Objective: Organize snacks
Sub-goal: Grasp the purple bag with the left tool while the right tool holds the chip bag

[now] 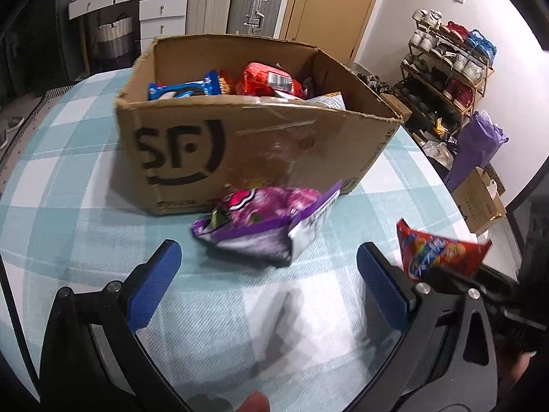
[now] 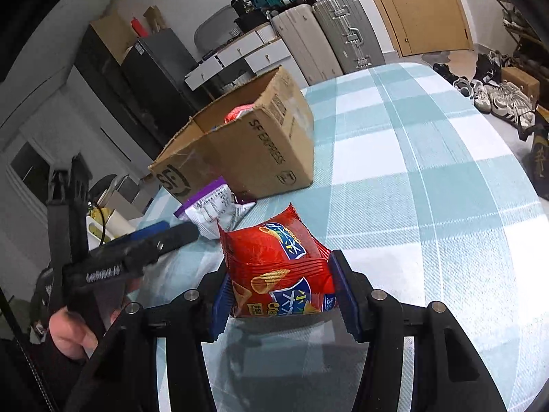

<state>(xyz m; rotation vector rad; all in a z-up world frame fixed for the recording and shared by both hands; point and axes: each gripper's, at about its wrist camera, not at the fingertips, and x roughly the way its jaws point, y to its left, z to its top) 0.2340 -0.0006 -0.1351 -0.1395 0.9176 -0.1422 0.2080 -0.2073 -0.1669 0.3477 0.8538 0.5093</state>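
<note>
The right gripper (image 2: 279, 295) points forward and down over the table, its blue pads clamped on both sides of a red snack bag (image 2: 278, 267), which it holds clear of the cloth. The left gripper (image 1: 267, 285) angles down with jaws spread wide and nothing between them. A purple snack bag (image 1: 267, 226) lies on the cloth just ahead of its fingertips. Beyond that bag stands an open cardboard box (image 1: 240, 151) holding more snack packets. A teal-and-white checked tablecloth (image 2: 429, 178) covers the table. Suitcases (image 1: 236, 3) and a shoe rack (image 1: 449, 68) line the room behind.
</note>
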